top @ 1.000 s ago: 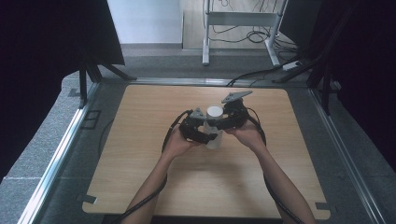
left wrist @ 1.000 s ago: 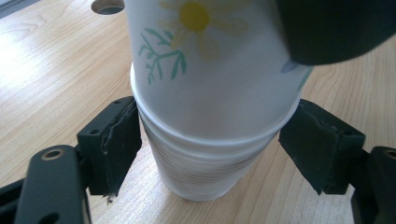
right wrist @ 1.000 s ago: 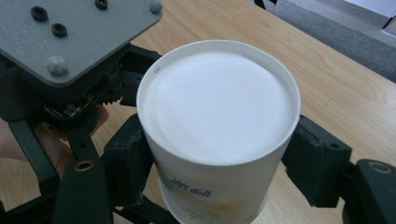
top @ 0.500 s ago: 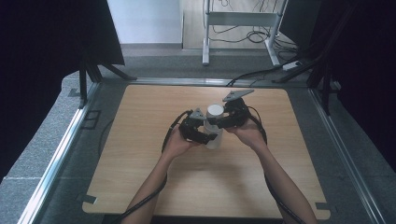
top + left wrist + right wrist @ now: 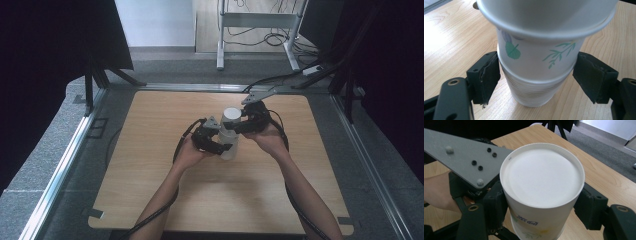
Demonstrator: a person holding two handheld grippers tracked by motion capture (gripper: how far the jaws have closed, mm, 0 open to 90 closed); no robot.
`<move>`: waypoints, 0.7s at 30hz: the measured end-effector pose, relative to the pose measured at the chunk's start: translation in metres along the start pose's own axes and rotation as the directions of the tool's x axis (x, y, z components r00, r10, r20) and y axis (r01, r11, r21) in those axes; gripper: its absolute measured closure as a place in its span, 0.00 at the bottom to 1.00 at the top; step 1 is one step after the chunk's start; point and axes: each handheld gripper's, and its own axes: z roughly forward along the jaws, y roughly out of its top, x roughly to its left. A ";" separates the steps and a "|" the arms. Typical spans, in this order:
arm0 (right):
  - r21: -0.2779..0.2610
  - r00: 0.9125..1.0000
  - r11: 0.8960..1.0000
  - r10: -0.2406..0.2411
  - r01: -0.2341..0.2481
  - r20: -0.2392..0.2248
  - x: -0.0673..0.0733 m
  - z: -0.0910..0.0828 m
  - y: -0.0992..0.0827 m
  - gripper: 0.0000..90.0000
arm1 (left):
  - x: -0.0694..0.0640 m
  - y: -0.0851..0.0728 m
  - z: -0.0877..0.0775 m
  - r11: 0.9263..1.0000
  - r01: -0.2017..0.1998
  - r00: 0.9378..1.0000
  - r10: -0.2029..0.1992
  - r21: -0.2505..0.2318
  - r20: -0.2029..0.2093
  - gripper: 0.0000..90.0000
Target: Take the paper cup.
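Observation:
A stack of white paper cups (image 5: 229,150) with green leaf prints stands upside down at the middle of the wooden table (image 5: 150,150). My left gripper (image 5: 223,146) is shut on the lower part of the stack (image 5: 536,75), with both pads (image 5: 490,72) pressing its sides. My right gripper (image 5: 241,125) holds the top cup (image 5: 231,116), whose white base (image 5: 541,177) faces up. Its jaws have just been closing with that cup between them, and the pads (image 5: 496,202) now press on it. The top cup's rim (image 5: 544,27) hangs just above the leaf-printed cup below it.
The left gripper's grey plate (image 5: 461,155) and the hand that holds it lie just behind the cup in the right gripper view. Metal rails (image 5: 65,165) frame the table. A stand and cables (image 5: 260,30) are on the floor beyond it. Dark panels stand at both sides.
The right gripper and the top cup sit very slightly higher than a second ago. The left hand and the stack have stayed where they were.

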 end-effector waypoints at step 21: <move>-0.027 1.000 1.000 -0.006 0.006 0.002 0.001 -0.019 0.021 0.37 | -0.001 -0.001 0.001 1.000 -0.018 1.000 0.018 0.002 -0.011 0.24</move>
